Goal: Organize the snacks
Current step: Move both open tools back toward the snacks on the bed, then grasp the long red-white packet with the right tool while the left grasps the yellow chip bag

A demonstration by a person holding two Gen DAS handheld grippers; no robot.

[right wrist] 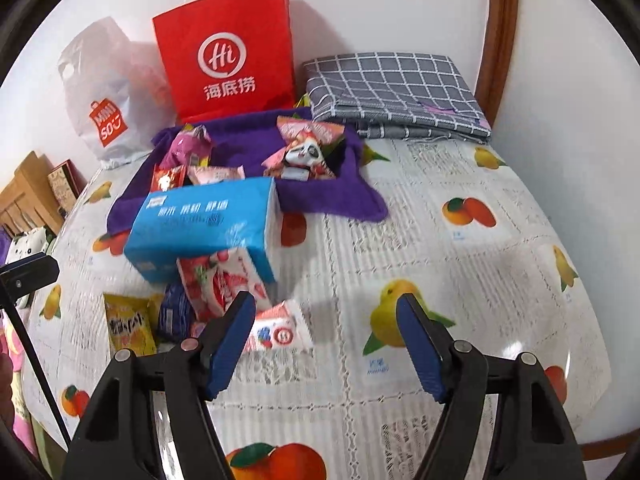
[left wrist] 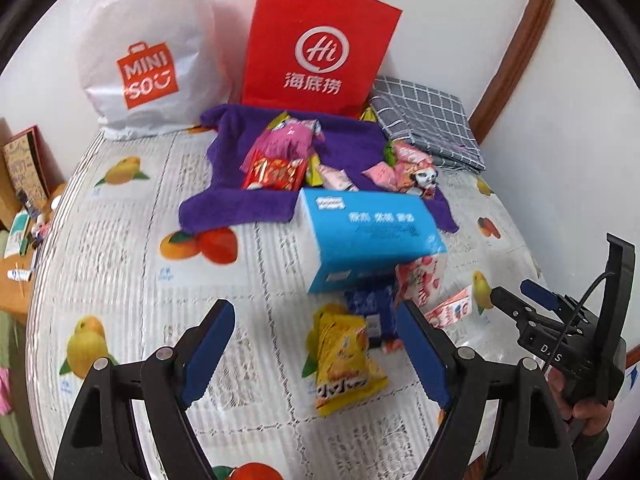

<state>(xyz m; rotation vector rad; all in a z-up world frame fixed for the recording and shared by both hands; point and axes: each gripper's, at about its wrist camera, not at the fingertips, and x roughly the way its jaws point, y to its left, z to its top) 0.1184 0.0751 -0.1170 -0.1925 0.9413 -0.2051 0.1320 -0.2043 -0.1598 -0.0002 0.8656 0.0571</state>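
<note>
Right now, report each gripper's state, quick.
Left gripper: open, holding nothing, above the yellow snack packet.
Right gripper: open, holding nothing, over the tablecloth.

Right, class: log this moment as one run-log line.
left gripper: open, over yellow snack packet | right gripper: open, empty | blue tissue box: on table
</note>
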